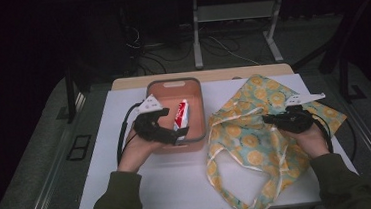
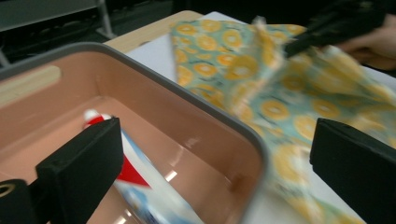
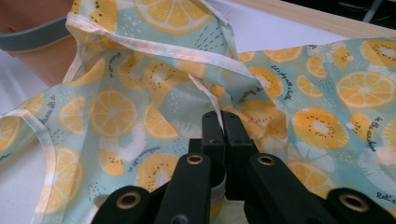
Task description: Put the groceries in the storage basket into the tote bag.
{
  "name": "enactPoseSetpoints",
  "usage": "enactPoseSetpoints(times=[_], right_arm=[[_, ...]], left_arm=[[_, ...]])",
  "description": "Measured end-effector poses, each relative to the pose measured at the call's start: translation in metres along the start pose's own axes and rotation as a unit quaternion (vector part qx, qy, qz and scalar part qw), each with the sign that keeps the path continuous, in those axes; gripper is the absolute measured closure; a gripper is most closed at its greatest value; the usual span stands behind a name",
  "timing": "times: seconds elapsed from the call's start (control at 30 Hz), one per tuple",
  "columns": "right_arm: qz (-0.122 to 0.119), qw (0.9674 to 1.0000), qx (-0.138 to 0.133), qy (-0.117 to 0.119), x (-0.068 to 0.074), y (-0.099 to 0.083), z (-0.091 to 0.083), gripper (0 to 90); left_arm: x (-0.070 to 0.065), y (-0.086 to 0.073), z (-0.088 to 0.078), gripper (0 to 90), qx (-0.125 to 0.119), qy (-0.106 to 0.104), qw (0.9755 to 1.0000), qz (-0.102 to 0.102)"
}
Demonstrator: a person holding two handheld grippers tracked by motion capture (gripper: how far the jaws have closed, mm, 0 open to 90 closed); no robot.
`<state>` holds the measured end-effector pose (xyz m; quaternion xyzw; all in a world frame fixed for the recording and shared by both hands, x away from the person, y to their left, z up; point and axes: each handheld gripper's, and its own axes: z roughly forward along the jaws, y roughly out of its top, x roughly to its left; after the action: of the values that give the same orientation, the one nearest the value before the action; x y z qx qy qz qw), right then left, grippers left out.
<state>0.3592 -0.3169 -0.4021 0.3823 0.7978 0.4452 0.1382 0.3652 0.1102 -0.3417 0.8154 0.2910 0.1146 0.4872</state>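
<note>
Right gripper (image 3: 223, 122) clenched on fruit-print cloth bag (image 1: 248, 129), right of centre; left gripper (image 1: 176, 133) released over pink bin (image 1: 195, 91) holding toothpaste tube (image 1: 181, 115).

A dim lab or recording room. A white-topped table (image 1: 180, 185) stands on grey carpet. Behind it, loose cables (image 1: 169, 50) trail beneath a metal-legged desk (image 1: 236, 15).

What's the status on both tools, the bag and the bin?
Left tool open at the pink bin's near rim, toothpaste tube inside. Right tool shut on fruit-print bag. Nothing in the way.
</note>
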Motion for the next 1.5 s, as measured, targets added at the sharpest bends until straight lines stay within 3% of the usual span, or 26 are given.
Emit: enactPoseSetpoints(times=[0.2, 0.4, 0.5, 0.63, 0.7, 0.83, 1.0, 1.1, 1.2, 1.33, 1.4, 1.43, 1.5], right_arm=[[0.0, 1.0, -0.002, 0.002, 0.0, 0.0, -0.001, 89.1], [-0.001, 1.0, -0.005, 0.003, 0.0, 0.0, -0.003, 89.0], [-0.002, 1.0, -0.006, 0.005, -0.001, 0.0, -0.003, 89.0], [-0.002, 1.0, -0.006, 0.005, -0.001, 0.0, -0.003, 89.0], [-0.003, 1.0, -0.005, 0.006, 0.0, 0.0, -0.003, 89.1], [-0.003, 1.0, -0.003, 0.006, 0.0, 0.0, -0.003, 89.0], [-0.006, 0.9999, -0.004, 0.007, 0.001, 0.0, -0.003, 89.0], [-0.007, 0.9999, -0.006, 0.007, 0.001, 0.0, -0.003, 89.0], [-0.007, 0.9999, -0.005, 0.006, 0.001, -0.001, -0.004, 89.0], [-0.008, 0.9999, -0.004, 0.006, 0.001, -0.001, -0.004, 89.1], [-0.009, 0.9999, -0.004, 0.005, 0.001, -0.001, -0.004, 89.0], [-0.008, 0.9999, -0.005, 0.005, 0.001, -0.001, -0.004, 89.0], [-0.009, 0.9999, -0.004, 0.004, 0.001, -0.001, -0.004, 89.1]], left_arm=[[0.023, 0.012, 0.041, 6.4, 0.035, 0.032, 0.9987, -0.019], [0.041, 0.011, 0.076, 8.0, 0.082, 0.056, 0.9945, -0.033], [0.044, 0.004, 0.089, 8.8, 0.117, 0.067, 0.9902, -0.036], [0.05, -0.008, 0.1, 9.5, 0.144, 0.071, 0.9858, -0.047], [0.052, -0.012, 0.105, 9.6, 0.166, 0.083, 0.9814, -0.049], [0.055, -0.015, 0.108, 10.7, 0.186, 0.089, 0.9769, -0.058], [0.055, -0.02, 0.111, 18.2, 0.225, 0.099, 0.9668, -0.069], [0.052, -0.022, 0.112, 26.8, 0.244, 0.11, 0.962, -0.054], [0.053, -0.023, 0.112, 32.5, 0.249, 0.103, 0.9609, -0.065], [0.051, -0.022, 0.112, 46.0, 0.25, 0.09, 0.962, -0.063], [0.051, -0.021, 0.112, 62.1, 0.256, 0.08, 0.9609, -0.069], [0.049, -0.021, 0.112, 68.6, 0.259, 0.084, 0.9606, -0.056], [0.049, -0.02, 0.112, 72.8, 0.26, 0.086, 0.9601, -0.058]])
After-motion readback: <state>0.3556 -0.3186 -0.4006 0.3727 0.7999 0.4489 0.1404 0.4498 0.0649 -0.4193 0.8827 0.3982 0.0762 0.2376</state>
